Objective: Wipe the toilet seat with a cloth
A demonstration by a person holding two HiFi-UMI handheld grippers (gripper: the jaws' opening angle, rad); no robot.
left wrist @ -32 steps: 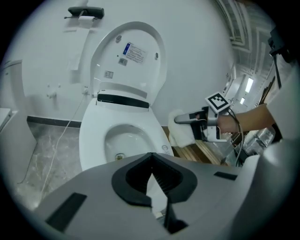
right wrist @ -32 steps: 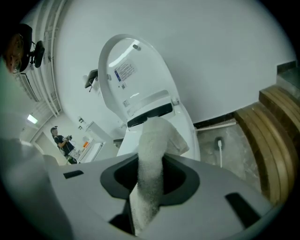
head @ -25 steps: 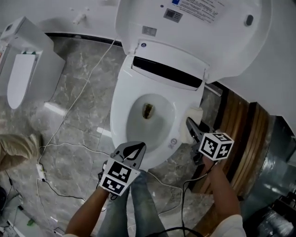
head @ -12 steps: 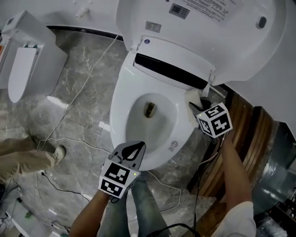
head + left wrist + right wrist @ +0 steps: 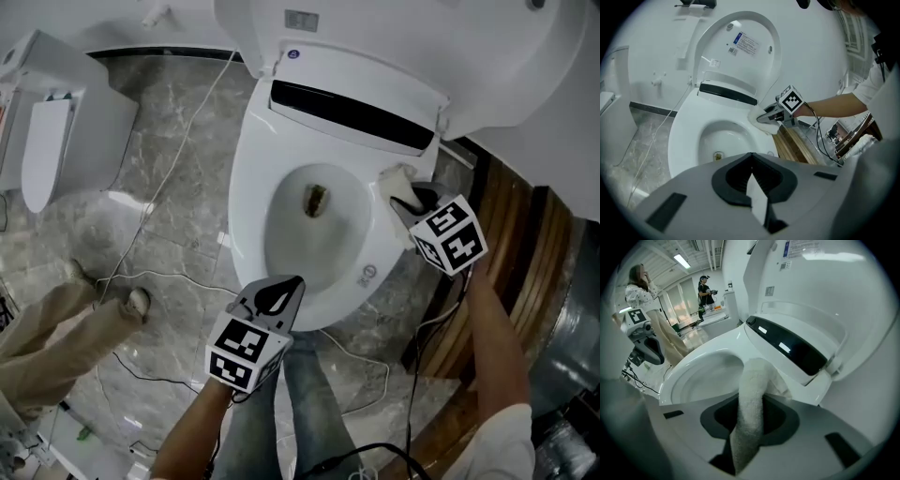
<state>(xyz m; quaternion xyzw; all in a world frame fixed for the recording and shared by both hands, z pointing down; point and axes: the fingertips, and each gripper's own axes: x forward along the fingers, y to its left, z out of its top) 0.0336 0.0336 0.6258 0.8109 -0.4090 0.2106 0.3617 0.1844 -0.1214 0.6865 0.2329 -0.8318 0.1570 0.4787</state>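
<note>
The left gripper (image 5: 751,161) is seen closed and empty; a cloth (image 5: 768,130) is held on the seat (image 5: 686,131) by the right gripper (image 5: 764,119).

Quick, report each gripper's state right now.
Left gripper: shut, holding nothing.
Right gripper: shut on the cloth, which rests against the toilet seat.

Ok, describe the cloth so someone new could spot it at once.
Find the white toilet with its lid raised. At the seat's rear right, near the black strip, the right gripper pinches the cloth. It is the only fluffy thing against the glossy seat.
</note>
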